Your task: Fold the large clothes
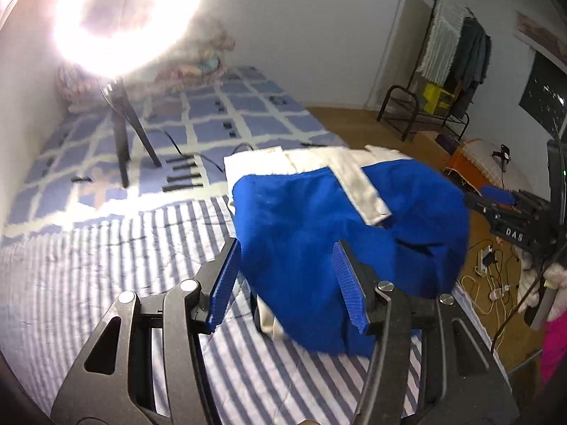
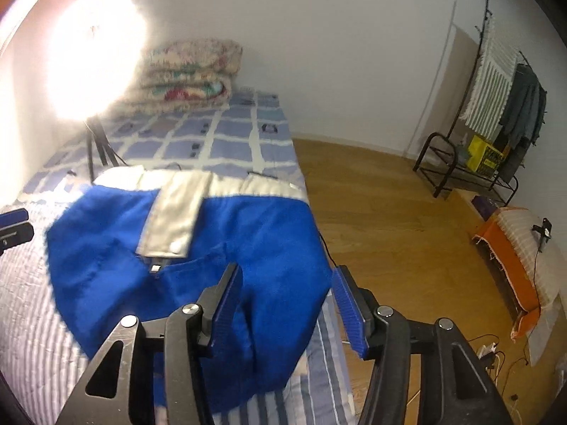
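A large blue garment (image 1: 319,226) with white bands lies on the striped bed (image 1: 88,258); it also shows in the right wrist view (image 2: 198,269). A white strip (image 2: 173,216) lies folded over its middle. My left gripper (image 1: 287,279) is open, its fingers apart over the garment's near left edge. My right gripper (image 2: 288,301) is open over the garment's near right corner by the bed edge. The right gripper also shows at the right of the left wrist view (image 1: 496,198). Neither holds cloth.
A bright ring light on a tripod (image 1: 124,134) stands on the bed beyond the garment. Folded blankets (image 2: 191,74) sit at the headboard end. A clothes rack (image 2: 496,113), an orange cushion (image 2: 510,255) and floor cables (image 1: 492,283) lie to the right.
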Tool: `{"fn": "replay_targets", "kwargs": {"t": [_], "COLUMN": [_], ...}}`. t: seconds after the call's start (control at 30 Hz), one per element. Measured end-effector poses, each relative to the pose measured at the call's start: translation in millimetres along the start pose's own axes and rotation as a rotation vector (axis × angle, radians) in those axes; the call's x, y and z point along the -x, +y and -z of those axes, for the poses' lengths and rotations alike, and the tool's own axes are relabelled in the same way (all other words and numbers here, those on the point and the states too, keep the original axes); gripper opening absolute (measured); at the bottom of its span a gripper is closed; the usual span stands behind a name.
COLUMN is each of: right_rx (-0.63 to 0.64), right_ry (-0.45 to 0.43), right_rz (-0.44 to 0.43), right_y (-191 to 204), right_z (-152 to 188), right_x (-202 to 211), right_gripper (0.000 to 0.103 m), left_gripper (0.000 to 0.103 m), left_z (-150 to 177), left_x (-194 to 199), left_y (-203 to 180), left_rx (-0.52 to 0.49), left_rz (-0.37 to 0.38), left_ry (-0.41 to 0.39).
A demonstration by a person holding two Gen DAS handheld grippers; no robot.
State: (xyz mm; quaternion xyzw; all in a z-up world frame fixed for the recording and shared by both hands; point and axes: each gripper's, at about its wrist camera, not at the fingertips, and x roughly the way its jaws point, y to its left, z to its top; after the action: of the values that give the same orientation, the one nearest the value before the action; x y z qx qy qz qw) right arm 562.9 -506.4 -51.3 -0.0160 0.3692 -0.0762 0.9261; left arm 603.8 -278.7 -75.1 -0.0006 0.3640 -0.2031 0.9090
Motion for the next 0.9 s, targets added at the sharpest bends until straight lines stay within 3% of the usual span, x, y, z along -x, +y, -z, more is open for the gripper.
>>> {"fn": "replay_targets", "kwargs": {"t": [0.4,0.47,0.67,0.77,0.9], "right_rx": [0.002,-0.026,-0.060,-0.058,-0.062], "right_ry": [-0.139,-0.156,-0.191,-0.202,-0.223], "right_rz": [-0.095,-0.123,-0.144,-0.140,-0.145], "right_y": [47.6,52.7,73.1,85.7,99.0], "right_z": [27.0,37.6,83.1,105.4,131.5], "right_x": [165.3,192.9,259.3,280.0,299.3], "right_gripper": [0.060,0.065,0.067,0.068,0.071], "left_gripper": [0.056,0.056,0.059,0.069,0.075], "left_z": [36.6,47.1,90.8,114.5,148.6], "left_x": [177.8,206.6,290.4,318.6,342.9], "left_y": [-30.3,-34.2,-48.0,-52.3,-56.1], "left_rx": [-0.080,-0.087,-0.093,-0.101,-0.116], "left_rz": [-0.022,-0.026,-0.017,-0.017,-0.046], "left_ry": [-0.143,-0.162,-0.209,-0.216,-0.233]}}
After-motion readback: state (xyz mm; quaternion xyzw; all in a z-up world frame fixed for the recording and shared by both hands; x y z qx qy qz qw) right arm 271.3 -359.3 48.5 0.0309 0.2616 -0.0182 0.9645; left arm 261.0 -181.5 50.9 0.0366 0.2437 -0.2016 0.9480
